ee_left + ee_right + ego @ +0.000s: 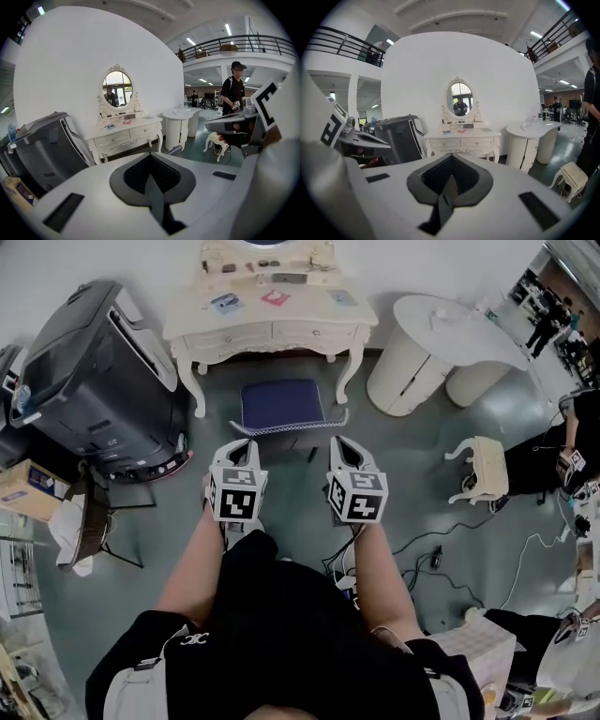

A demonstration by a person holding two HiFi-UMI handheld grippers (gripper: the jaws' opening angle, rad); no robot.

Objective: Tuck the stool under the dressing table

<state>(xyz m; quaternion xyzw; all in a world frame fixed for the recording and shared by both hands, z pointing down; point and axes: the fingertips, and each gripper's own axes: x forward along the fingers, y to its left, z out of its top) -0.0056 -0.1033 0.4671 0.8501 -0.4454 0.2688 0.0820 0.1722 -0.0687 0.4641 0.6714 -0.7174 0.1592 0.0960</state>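
The white dressing table (272,332) stands against the far wall with its oval mirror (117,89). In front of it is the stool (281,405) with a blue cushion, its far edge between the table's front legs. My left gripper (243,445) and right gripper (345,442) hover side by side just short of the stool's near edge, both shut and empty. In the left gripper view the shut jaws (150,155) point at the dressing table (124,134), and a blue corner of the stool (175,150) shows. The right gripper view's shut jaws (451,157) face the table (461,138); the stool is hidden there.
A large black machine (94,381) stands left of the table, a cardboard box (23,488) beside it. A white rounded counter (427,338) is to the right. A second small white stool (483,470), floor cables (431,559) and a person (562,456) are at right.
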